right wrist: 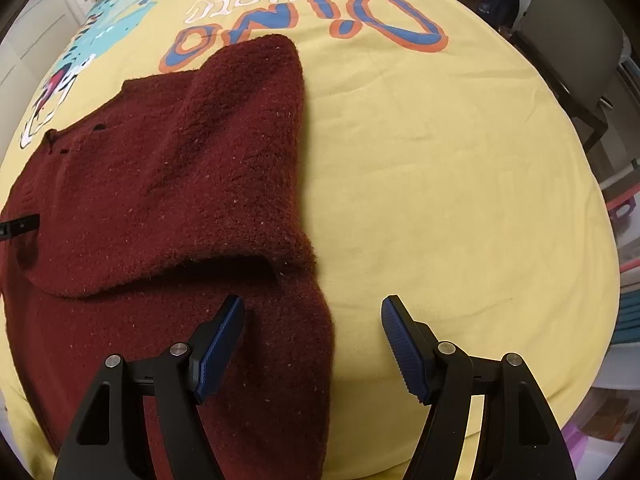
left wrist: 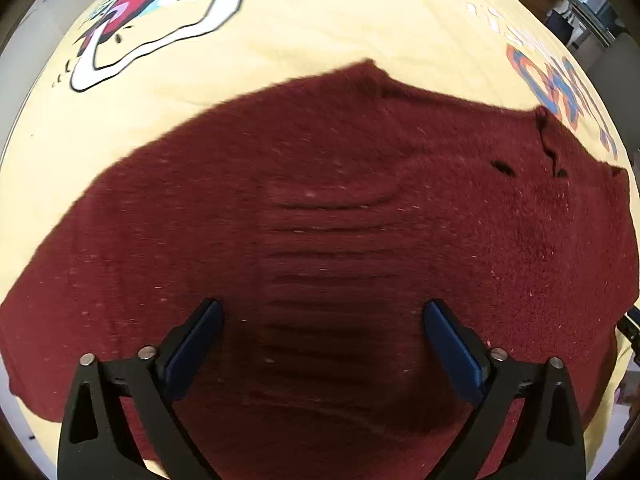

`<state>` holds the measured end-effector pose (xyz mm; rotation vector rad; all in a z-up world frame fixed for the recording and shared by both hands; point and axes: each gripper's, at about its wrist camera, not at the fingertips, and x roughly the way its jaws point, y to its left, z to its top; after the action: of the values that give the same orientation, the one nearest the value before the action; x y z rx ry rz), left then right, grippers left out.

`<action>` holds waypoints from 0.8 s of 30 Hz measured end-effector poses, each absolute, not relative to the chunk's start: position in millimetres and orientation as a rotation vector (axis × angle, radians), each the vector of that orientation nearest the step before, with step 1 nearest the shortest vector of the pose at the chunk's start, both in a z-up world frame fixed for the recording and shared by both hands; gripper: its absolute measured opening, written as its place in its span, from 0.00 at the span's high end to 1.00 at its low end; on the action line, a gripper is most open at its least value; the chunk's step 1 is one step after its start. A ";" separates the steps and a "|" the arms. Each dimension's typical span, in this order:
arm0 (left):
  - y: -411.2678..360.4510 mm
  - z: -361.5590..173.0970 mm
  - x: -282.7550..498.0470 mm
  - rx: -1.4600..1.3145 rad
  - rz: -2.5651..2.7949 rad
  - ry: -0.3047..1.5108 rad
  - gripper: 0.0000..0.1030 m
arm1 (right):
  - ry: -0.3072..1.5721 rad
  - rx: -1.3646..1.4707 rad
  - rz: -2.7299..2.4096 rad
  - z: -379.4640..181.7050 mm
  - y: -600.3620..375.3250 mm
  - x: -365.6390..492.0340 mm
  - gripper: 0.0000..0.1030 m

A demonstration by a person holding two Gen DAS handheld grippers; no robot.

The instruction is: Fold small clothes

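Observation:
A dark red knit sweater lies flat on a yellow printed cloth. My left gripper is open and empty, low over the sweater's ribbed middle. In the right wrist view the sweater has one sleeve folded over its body, with the folded edge running along its right side. My right gripper is open and empty, straddling the sweater's right edge near the lower corner: the left finger is over the knit, the right finger over bare yellow cloth.
The yellow cloth carries a cartoon dinosaur print and orange-blue lettering. A dark chair and storage bins stand past the table's right edge. The tip of the left gripper shows at the left border.

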<state>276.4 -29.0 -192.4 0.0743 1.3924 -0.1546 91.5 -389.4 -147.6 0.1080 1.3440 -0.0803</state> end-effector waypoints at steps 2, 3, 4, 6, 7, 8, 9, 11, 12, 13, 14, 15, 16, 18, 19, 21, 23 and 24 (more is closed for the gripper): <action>-32.5 -193.0 273.2 0.072 -0.170 1.382 0.27 | 1.344 0.105 -0.087 -146.5 -390.8 90.4 0.30; -33.6 -192.1 272.2 0.071 -0.180 1.380 0.34 | 1.344 0.108 -0.091 -145.9 -391.5 90.4 0.30; -34.2 -189.9 270.7 0.076 -0.187 1.375 0.49 | 1.342 0.117 -0.095 -144.4 -392.8 90.4 0.30; -36.8 -184.1 269.5 0.072 -0.215 1.360 0.80 | 1.337 0.132 -0.094 -140.4 -394.3 90.6 0.30; -37.5 -181.2 268.9 0.059 -0.227 1.358 0.86 | 1.335 0.137 -0.091 -138.0 -394.3 91.4 0.30; -40.2 -177.0 268.4 0.061 -0.232 1.346 0.89 | 1.336 0.140 -0.086 -135.6 -393.8 91.5 0.30; -38.9 -170.5 266.1 0.070 -0.238 1.324 0.89 | 1.339 0.145 -0.078 -132.9 -393.4 92.6 0.30; -39.6 -154.6 259.5 0.100 -0.243 1.267 0.89 | 1.333 0.164 -0.049 -124.3 -392.3 96.2 0.30; -37.2 -145.5 255.9 0.095 -0.241 1.238 0.89 | 1.322 0.173 -0.037 -119.2 -391.7 98.9 0.30; -34.0 -135.9 252.1 0.083 -0.238 1.210 0.89 | 1.309 0.180 -0.026 -113.0 -390.8 103.3 0.30; -27.7 -122.6 248.0 0.058 -0.236 1.173 0.89 | 1.301 0.183 -0.022 -109.7 -390.4 106.7 0.30; -22.3 -113.4 245.0 0.042 -0.233 1.149 0.89 | 1.291 0.186 -0.020 -106.6 -390.0 111.2 0.30; -18.5 -106.5 242.5 0.034 -0.226 1.131 0.89 | 1.283 0.184 -0.021 -104.7 -389.2 117.5 0.29; -5.0 -96.8 237.4 0.022 -0.204 1.107 0.89 | 1.275 0.177 -0.028 -106.4 -388.3 130.7 0.26; -3.2 -97.2 232.2 0.016 -0.192 1.107 0.89 | 1.274 0.178 -0.034 -109.0 -388.7 137.2 0.25; 12.6 -106.0 224.7 0.003 -0.170 1.133 0.89 | 1.284 0.203 -0.027 -117.9 -387.9 152.2 0.25; 29.0 -118.0 219.2 -0.006 -0.156 1.171 0.89 | 1.299 0.238 0.000 -131.8 -385.1 167.1 0.25; 36.9 -127.1 215.3 -0.008 -0.142 1.193 0.89 | 1.309 0.243 0.006 -137.4 -382.8 172.8 0.25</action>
<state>215.3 36.9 -127.1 -0.0079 1.1934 -0.1420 172.8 -382.8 -137.4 0.2428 1.3095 0.0059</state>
